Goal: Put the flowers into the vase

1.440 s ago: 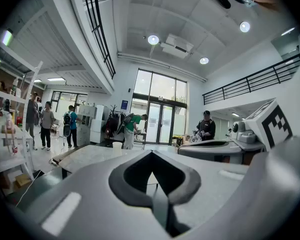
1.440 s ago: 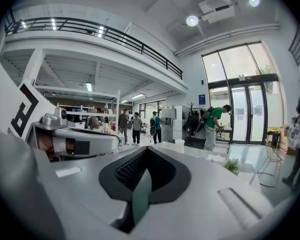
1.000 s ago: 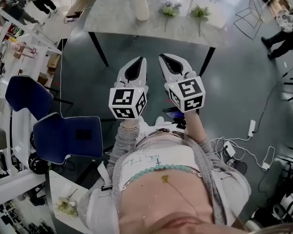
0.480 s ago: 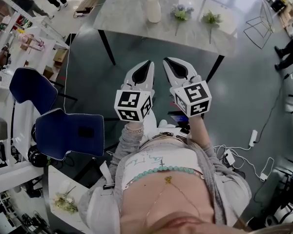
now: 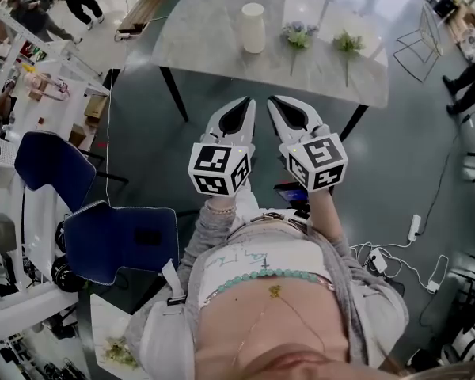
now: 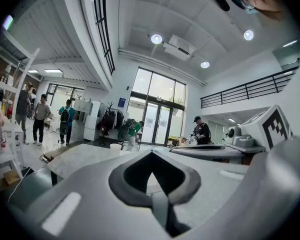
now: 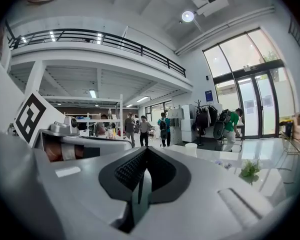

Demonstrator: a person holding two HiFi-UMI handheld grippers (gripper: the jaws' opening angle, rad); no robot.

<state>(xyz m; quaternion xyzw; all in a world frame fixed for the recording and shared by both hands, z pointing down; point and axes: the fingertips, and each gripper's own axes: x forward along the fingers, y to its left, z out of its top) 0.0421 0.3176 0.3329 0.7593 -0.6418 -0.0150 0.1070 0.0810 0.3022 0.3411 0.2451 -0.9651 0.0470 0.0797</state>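
Over grey floor (image 5: pixel 142 141), short of worktop (image 5: pixel 206 30) with vase (image 5: pixel 253 28) and flowers (image 5: pixel 298 35), holding left gripper (image 5: pixel 244 101) and right gripper (image 5: pixel 274 101) closed, empty, needing opening before reaching stems.

The head view looks steeply down from above onto the left gripper (image 5: pixel 244 101) and right gripper (image 5: pixel 274 101), with the table (image 5: pixel 214 30) well beyond their tips. Each gripper view sits close behind its own jaws, facing almost level along them. All three views share that table and the vase (image 5: pixel 253 28) ahead of the jaws.
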